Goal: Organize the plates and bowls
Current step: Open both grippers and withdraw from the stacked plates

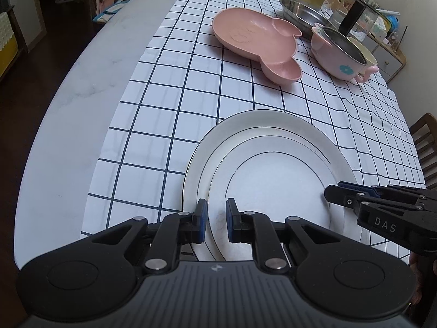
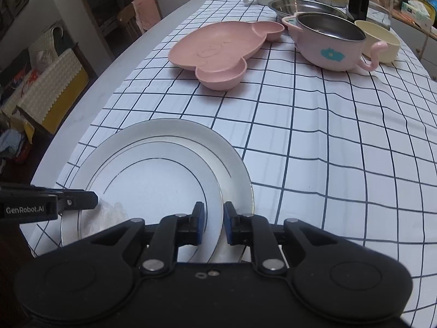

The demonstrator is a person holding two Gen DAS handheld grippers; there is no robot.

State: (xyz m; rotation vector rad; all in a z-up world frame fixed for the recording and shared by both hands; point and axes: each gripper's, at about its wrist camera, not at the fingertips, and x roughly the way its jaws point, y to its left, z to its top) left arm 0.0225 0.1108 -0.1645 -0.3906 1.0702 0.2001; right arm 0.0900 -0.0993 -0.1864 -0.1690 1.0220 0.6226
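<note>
Nearest to us, the small white plate (image 1: 273, 188) sits stacked inside the large white plate (image 1: 262, 121), and we use that stack as our landmark on the checked tablecloth (image 1: 153, 125) covering the worktop (image 1: 68, 87). Our left hand-held gripper (image 1: 213, 220) stands at the stack's near-left edge, its jaws parted a little with the small plate's rim passing between them, not yet pinched. Our right hand-held gripper (image 2: 213, 222) mirrors it at the near-right edge, equally ajar astride the rim and holding nothing. Being round, the plates offer no long axis; both grippers are equally close.

Beyond the stack, well apart, the pink pig-shaped divided plate (image 1: 254, 41) lies with its long axis running diagonally away. Further right of it stands the pink steel-lined bowl (image 2: 327, 41), with a cream bowl (image 2: 382, 43) and steel basin (image 2: 303, 6) just beside. We judge the pink plate is about equally reachable by either hand.
</note>
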